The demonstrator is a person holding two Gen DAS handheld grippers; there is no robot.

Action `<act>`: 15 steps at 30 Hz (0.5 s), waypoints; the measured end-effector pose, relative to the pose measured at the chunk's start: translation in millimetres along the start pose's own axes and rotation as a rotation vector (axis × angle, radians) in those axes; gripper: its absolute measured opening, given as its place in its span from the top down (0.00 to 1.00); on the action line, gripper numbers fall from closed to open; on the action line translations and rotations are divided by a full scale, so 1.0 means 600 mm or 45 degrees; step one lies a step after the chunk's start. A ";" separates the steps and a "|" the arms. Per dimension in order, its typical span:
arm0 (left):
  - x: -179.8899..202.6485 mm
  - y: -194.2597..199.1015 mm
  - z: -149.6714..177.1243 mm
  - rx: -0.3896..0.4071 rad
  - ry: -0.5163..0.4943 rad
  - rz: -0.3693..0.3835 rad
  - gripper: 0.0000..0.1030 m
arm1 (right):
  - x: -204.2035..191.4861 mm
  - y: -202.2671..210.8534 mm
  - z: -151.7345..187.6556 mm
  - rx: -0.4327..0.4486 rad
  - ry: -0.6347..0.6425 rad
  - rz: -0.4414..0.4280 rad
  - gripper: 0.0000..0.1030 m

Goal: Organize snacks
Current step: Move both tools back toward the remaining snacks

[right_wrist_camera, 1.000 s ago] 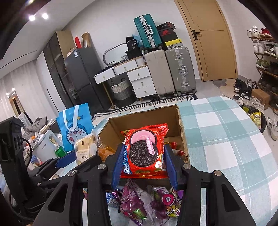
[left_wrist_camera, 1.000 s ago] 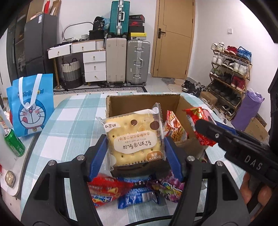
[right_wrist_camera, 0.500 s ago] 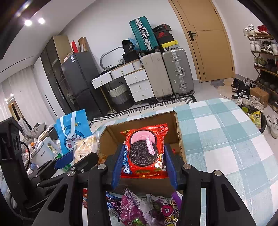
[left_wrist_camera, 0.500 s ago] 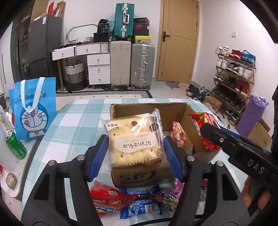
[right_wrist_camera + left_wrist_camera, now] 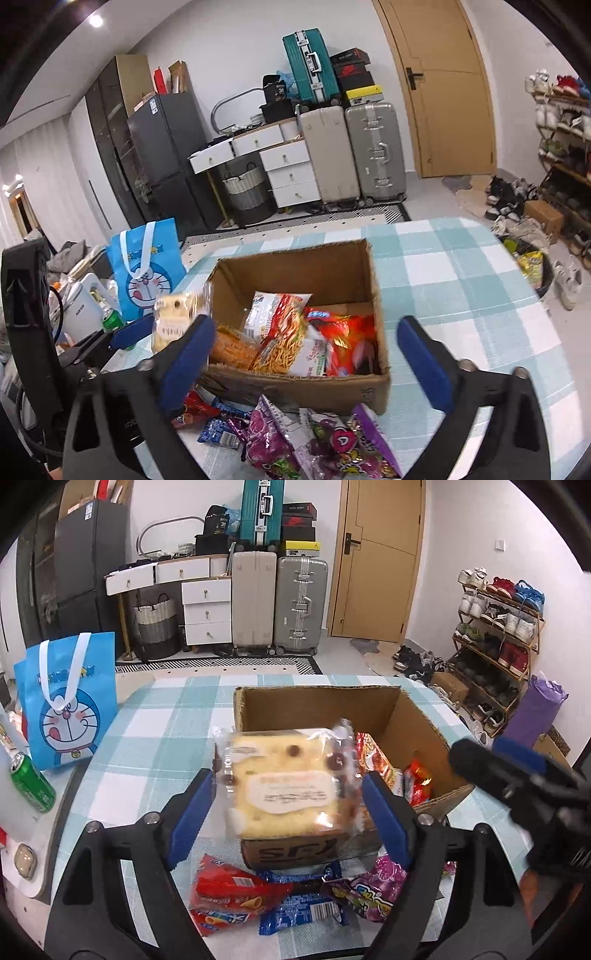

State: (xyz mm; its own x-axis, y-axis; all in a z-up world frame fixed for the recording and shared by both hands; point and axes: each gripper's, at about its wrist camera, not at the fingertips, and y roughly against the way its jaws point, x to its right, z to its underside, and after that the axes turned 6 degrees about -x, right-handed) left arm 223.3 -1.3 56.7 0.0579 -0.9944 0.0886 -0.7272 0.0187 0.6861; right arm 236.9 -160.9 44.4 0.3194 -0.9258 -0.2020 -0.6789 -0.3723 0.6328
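Observation:
An open cardboard box (image 5: 413, 720) (image 5: 295, 266) stands on the checked tablecloth and holds several snack packs. My left gripper (image 5: 288, 808) is spread wide; a clear-wrapped yellow cracker pack (image 5: 284, 786) sits blurred between the blue pads, apparently loose, over the box's near edge. It also shows in the right wrist view (image 5: 171, 317). My right gripper (image 5: 306, 358) is open and empty over the box's near wall. A red Oreo pack (image 5: 347, 343) lies inside the box at the right.
Loose snack packs lie in front of the box: red (image 5: 229, 890), blue (image 5: 299, 912), purple (image 5: 373, 890) (image 5: 280, 439). A blue Doraemon bag (image 5: 66, 701) and a green can (image 5: 31, 782) stand at the left. A white kettle (image 5: 79, 306) is at the far left.
My right gripper opened and the red Oreo pack dropped into the box. My left gripper opened wide; the cracker pack is now blurred and lower between its pads.

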 end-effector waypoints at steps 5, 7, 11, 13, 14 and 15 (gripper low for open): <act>-0.002 0.043 -0.011 0.004 -0.041 -0.006 0.06 | -0.024 0.056 -0.031 -0.021 0.060 0.067 0.00; -0.002 0.070 -0.015 0.023 -0.054 0.008 0.01 | -0.036 0.083 -0.042 -0.004 0.088 0.080 0.00; -0.003 0.120 -0.026 0.027 -0.065 0.008 0.01 | -0.062 0.150 -0.072 -0.009 0.135 0.056 0.01; -0.007 0.145 -0.036 0.027 -0.056 0.024 0.01 | -0.075 0.186 -0.088 -0.011 0.152 0.032 0.01; -0.009 0.159 -0.041 0.036 -0.049 0.030 0.01 | -0.081 0.201 -0.095 -0.006 0.161 0.023 0.01; -0.011 0.170 -0.045 0.047 -0.045 0.033 0.01 | -0.088 0.218 -0.100 0.003 0.171 0.012 0.01</act>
State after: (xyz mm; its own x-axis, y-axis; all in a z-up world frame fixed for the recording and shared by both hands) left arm 166.8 9.9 145.6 0.0149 -0.9967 0.0798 -0.7529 0.0413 0.6568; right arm 171.2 -156.7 182.8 0.3986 -0.9123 -0.0938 -0.6837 -0.3637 0.6327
